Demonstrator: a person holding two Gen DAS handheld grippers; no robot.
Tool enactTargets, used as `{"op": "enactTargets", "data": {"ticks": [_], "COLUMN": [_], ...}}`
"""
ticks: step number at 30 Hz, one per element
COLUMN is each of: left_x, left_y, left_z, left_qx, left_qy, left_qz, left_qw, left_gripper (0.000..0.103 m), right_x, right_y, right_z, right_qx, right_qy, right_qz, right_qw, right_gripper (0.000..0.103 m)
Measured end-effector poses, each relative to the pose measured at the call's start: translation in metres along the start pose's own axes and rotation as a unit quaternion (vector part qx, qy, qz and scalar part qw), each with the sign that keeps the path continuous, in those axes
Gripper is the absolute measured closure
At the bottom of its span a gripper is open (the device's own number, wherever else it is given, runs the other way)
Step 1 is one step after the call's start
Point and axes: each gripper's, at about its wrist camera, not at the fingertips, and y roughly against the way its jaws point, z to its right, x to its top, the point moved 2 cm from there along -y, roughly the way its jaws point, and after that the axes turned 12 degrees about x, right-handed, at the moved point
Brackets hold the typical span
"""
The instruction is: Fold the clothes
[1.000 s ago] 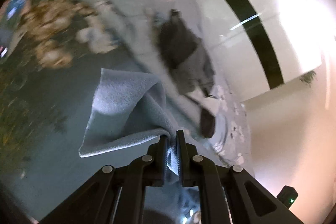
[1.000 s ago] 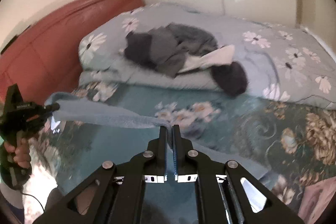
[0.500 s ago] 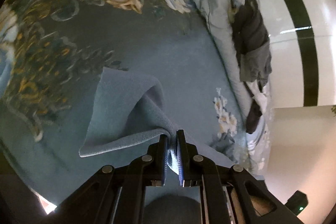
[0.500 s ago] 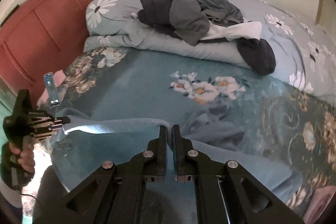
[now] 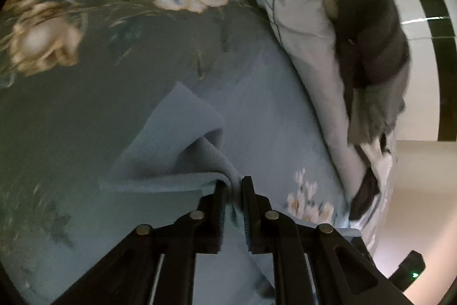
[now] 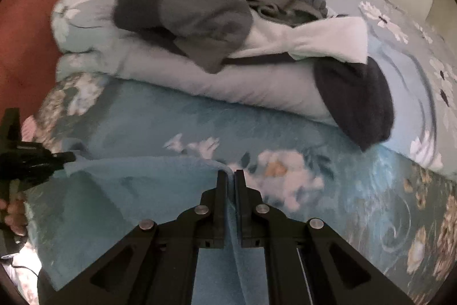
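A soft, light blue cloth [image 6: 137, 176], judged limp and best gripped at its corners, is stretched low over the bed [image 6: 357, 190], one corner pinched in the shut right tool [image 6: 231, 173], the other between the opening left tool [image 5: 232, 182].

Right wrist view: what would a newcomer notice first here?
The blue cloth stretched low over the floral bedspread, its near corner pinched in the right gripper and its far corner between the opening fingers of the left gripper. Behind it, a heap of dark clothes sits on the folded duvet.
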Motion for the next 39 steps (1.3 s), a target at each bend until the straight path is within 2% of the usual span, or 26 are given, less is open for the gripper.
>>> {"op": "enactTargets", "data": {"ticks": [3,6,8,10,12,15,17,19,22,25,27,29,31,32,33,34,37,39], "left_x": [0.017,0.03,0.035,0.038,0.04,0.046,0.047,0.049,0.054,0.057,0.058,0.058,0.057,0.056,0.054,0.051,0.043,0.029], "left_y": [-0.007,0.001,0.011,0.019,0.024,0.017,0.015,0.012,0.003,-0.001,-0.002,-0.003,-0.002,-0.001,-0.001,0.001,0.003,0.0], "left_z": [0.006,0.006,0.002,-0.008,-0.018,-0.032,-0.041,-0.047,-0.05,-0.051,-0.048,-0.041,-0.027,-0.019,-0.009,0.001,0.032,0.058], "left_qx": [-0.012,-0.04,-0.039,-0.019,0.002,0.015,0.026,0.032,0.008,-0.048,-0.07,-0.075,-0.069,-0.062,-0.052,-0.045,-0.033,-0.061], "left_qy": [0.003,-0.009,-0.016,-0.025,-0.033,-0.039,-0.042,-0.044,-0.033,-0.003,0.014,0.012,-0.01,-0.024,-0.039,-0.05,-0.083,-0.11], "left_qz": [-0.003,0.01,0.029,0.05,0.064,0.059,0.061,0.061,0.045,0.029,0.029,0.032,0.04,0.046,0.055,0.064,0.083,0.062], "left_qw": [0.9999,0.9991,0.9987,0.9983,0.9974,0.9974,0.9969,0.9967,0.9984,0.9984,0.997,0.9966,0.9968,0.9967,0.9964,0.9957,0.9925,0.9901], "left_gripper": [0.065,0.054,0.047,0.042,0.041,0.041,0.041,0.041,0.041,0.042,0.043,0.053,0.077,0.081,0.091,0.095,0.097,0.097], "right_x": [0.015,0.022,0.024,0.024,0.023,0.023,0.022,0.018,0.009,-0.002,-0.008,-0.017,-0.025,-0.029,-0.034,-0.039,-0.051,-0.056], "right_y": [-0.031,-0.054,-0.064,-0.07,-0.071,-0.064,-0.05,-0.03,0.003,0.026,0.037,0.051,0.057,0.058,0.057,0.057,0.058,0.06], "right_z": [0.014,0.029,0.037,0.041,0.044,0.042,0.041,0.041,0.042,0.047,0.053,0.06,0.064,0.065,0.066,0.067,0.074,0.078], "right_qx": [-0.018,-0.024,-0.028,-0.034,-0.031,-0.019,-0.013,-0.002,0.015,0.016,0.014,0.011,0.007,0.007,0.007,0.008,0.007,0.009], "right_qy": [-0.015,-0.039,-0.05,-0.053,-0.06,-0.06,-0.054,-0.053,-0.054,-0.061,-0.07,-0.081,-0.09,-0.094,-0.099,-0.103,-0.118,-0.127], "right_qz": [-0.026,-0.042,-0.048,-0.052,-0.054,-0.051,-0.042,-0.024,0.005,0.022,0.026,0.03,0.028,0.028,0.027,0.027,0.024,0.029], "right_qw": [0.999,0.998,0.997,0.997,0.996,0.997,0.998,0.998,0.998,0.998,0.997,0.996,0.996,0.995,0.995,0.994,0.993,0.991], "right_gripper": [0.099,0.099,0.099,0.099,0.098,0.096,0.095,0.089,0.075,0.075,0.075,0.075,0.075,0.075,0.075,0.075,0.075,0.075]}}
